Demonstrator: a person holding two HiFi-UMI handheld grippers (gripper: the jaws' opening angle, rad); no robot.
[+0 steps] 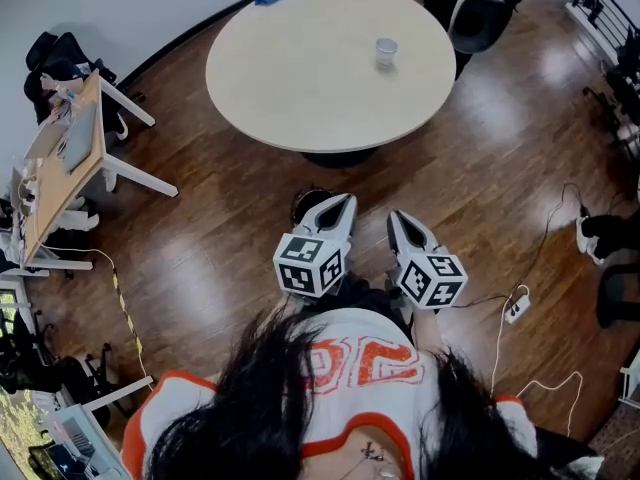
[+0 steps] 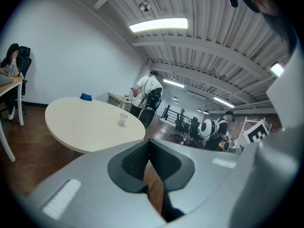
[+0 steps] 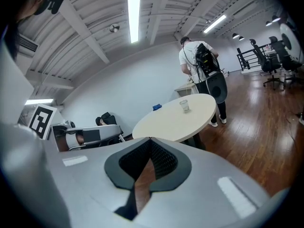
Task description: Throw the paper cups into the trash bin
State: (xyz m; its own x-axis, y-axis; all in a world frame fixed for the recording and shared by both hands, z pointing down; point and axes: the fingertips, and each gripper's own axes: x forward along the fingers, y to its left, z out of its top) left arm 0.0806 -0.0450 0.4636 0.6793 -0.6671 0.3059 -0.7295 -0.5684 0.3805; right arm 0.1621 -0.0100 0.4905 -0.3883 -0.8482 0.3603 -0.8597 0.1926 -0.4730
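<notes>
Left tool (image 1: 345, 200) and right tool (image 1: 393, 215) are hovering closed, empty.
Approaching, I'd say: paper cup (image 1: 386, 52) is waiting on table (image 1: 300, 78) well ahead; jaws need opening.

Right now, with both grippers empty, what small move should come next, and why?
Probably step toward the round table and begin opening one gripper. The cup stands alone on the table's far side, well beyond the left gripper and the right gripper, and both have their jaws closed on nothing.
</notes>
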